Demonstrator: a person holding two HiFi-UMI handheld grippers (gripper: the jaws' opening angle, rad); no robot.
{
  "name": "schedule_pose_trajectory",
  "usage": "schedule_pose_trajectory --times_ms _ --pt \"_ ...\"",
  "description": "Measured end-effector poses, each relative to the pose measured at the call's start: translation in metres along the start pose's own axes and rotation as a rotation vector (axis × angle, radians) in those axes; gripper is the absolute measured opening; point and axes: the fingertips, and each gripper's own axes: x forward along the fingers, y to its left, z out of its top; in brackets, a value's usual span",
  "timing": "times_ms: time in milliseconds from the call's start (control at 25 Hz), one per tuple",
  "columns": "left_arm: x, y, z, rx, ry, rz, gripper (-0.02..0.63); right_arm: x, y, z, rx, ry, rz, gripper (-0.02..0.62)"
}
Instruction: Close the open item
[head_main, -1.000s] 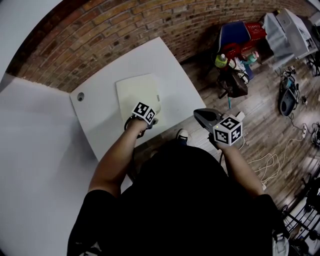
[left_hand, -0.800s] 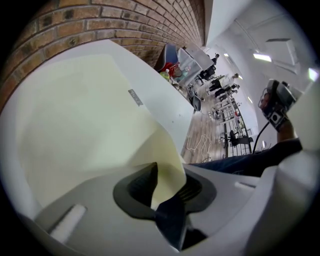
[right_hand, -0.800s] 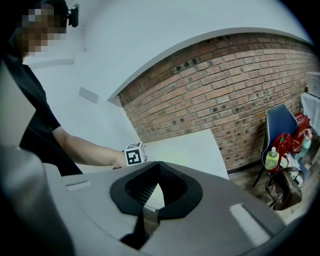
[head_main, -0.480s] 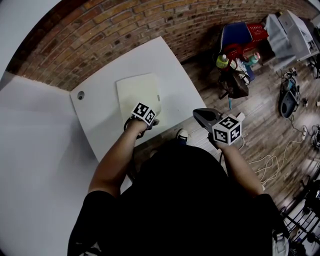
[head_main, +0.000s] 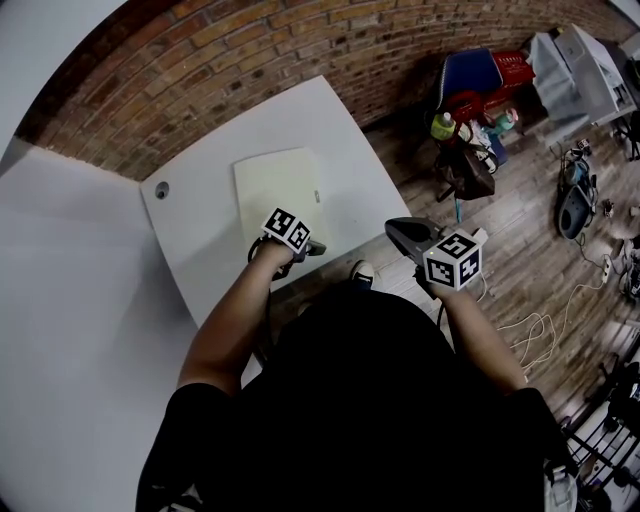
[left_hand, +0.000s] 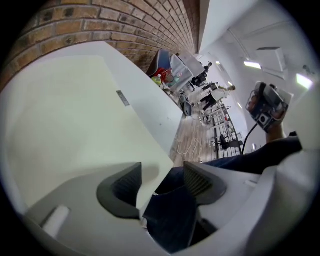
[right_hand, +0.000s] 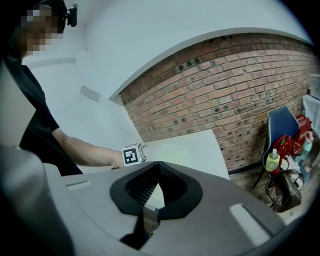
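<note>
Your left tongs (head_main: 312, 246) are opening at the near edge of the table (head_main: 200, 245) with nothing between them. The closed folder (head_main: 278, 185) lies flat just beyond their tips. Your right tongs (head_main: 405, 234) are pressed together and empty, held off the table's right side, well apart from the folder.

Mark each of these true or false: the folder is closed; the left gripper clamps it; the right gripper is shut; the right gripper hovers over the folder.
1. The folder lies flat and closed on the table. True.
2. The left gripper clamps the folder. False: its fingers are opening and do not press on it.
3. The right gripper is shut and empty. True.
4. The right gripper hovers over the folder. False: it hangs off the table, above the floor.
</note>
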Motion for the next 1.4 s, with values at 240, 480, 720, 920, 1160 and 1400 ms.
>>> schedule_pose_trajectory --times_ms 240,480,720,920,1160,1400 --pt "-0.013 0.004 0.004 0.009 -0.080 0.036 0.256 -0.003 0.003 0.001 -0.006 -0.005 -0.007 0.001" --pt "-0.037 0.007 0.005 0.025 -0.154 0.054 0.207 -0.003 0.007 0.005 -0.016 -0.010 -0.005 0.001" --pt "-0.062 0.008 0.001 0.046 -0.216 0.077 0.184 0.001 0.013 0.012 -0.047 -0.001 0.009 0.000" --pt "-0.094 0.006 0.008 0.090 -0.347 0.130 0.080 0.002 0.018 0.022 -0.085 0.002 0.018 0.000" --pt "-0.127 -0.004 0.009 0.105 -0.459 0.167 0.025 -0.001 0.017 0.031 -0.116 0.007 0.013 0.000" --pt "-0.172 -0.023 0.020 0.183 -0.568 0.218 0.013 -0.007 0.005 0.053 -0.142 -0.021 -0.015 0.000"
